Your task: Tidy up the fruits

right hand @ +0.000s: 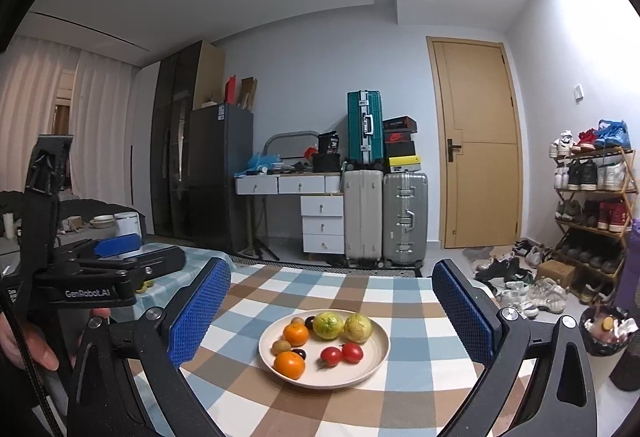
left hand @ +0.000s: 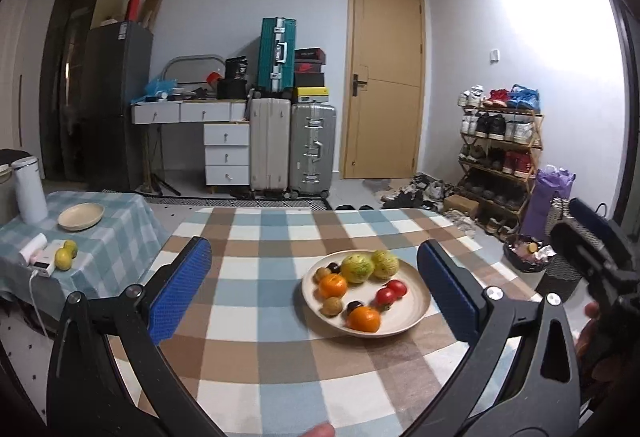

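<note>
A beige plate [left hand: 412, 311] [right hand: 376, 361] sits on the checked table and holds two oranges [left hand: 333, 285] [right hand: 296, 333], two yellow-green fruits [left hand: 357, 268] [right hand: 328, 325], two red tomatoes [left hand: 385, 295] [right hand: 331, 356], and small brown and dark fruits. My left gripper [left hand: 316, 293] is open, empty, its blue pads [left hand: 182, 289] wide apart on either side of the plate's near left. My right gripper [right hand: 330, 321] is open and empty too, framing the plate. On a side table to the left lie two yellow fruits [left hand: 64, 257] and an empty beige plate [left hand: 81, 216].
The side table [left hand: 116, 237] also carries a white cylinder [left hand: 29, 189] and a white device with a cable. Beyond the checked table [left hand: 256, 321] stand suitcases [left hand: 312, 149], drawers, a door and a shoe rack [left hand: 500, 161]. A bin [right hand: 608, 331] sits on the floor at right.
</note>
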Available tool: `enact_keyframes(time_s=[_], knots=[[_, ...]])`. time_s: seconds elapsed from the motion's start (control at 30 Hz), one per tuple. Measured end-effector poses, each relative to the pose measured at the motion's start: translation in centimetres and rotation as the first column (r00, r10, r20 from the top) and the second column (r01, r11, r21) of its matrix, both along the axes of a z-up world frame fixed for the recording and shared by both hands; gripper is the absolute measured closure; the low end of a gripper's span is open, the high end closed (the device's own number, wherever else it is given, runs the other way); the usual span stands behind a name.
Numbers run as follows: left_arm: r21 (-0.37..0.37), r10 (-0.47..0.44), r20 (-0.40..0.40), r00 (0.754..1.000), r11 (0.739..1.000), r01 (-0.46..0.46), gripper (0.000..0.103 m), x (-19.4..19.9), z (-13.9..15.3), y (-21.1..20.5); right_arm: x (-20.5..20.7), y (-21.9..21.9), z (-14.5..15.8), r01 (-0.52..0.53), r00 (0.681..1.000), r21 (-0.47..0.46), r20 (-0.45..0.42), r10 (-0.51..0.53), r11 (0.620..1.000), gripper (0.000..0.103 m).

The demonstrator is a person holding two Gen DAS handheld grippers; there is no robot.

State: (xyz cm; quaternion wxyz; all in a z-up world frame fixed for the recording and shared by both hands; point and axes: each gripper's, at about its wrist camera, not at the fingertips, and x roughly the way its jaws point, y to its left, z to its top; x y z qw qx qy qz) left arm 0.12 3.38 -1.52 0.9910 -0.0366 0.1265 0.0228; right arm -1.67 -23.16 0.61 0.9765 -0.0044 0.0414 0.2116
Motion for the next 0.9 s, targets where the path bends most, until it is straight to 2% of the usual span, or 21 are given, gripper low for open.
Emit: enact_keyframes(time_s=[0.1,0.3,0.57,0.9], knots=[[0.000,0.015,-0.017,1.000,1.000,-0.015,0.000,-0.3,-1.0,0.6,-0.3,0.0,-0.5,0.016,1.000,-0.007,0.012,-0.016,1.000,0.000],[0.004,0.019,0.008,1.000,1.000,-0.019,0.000,-0.7,-3.3,1.5,-0.2,0.2,-2.1,0.042,0.999,-0.045,-0.010,-0.042,0.998,0.000],[0.014,0.024,-0.026,0.999,1.000,-0.024,0.000,1.1,-6.3,2.3,0.9,0.1,-4.5,0.060,0.997,-0.067,-0.045,-0.063,0.996,0.000],[0.039,0.031,-0.073,0.997,0.999,-0.029,0.000,4.0,-9.8,2.4,2.0,0.7,-6.1,0.050,0.995,-0.090,-0.077,-0.057,0.995,0.000]])
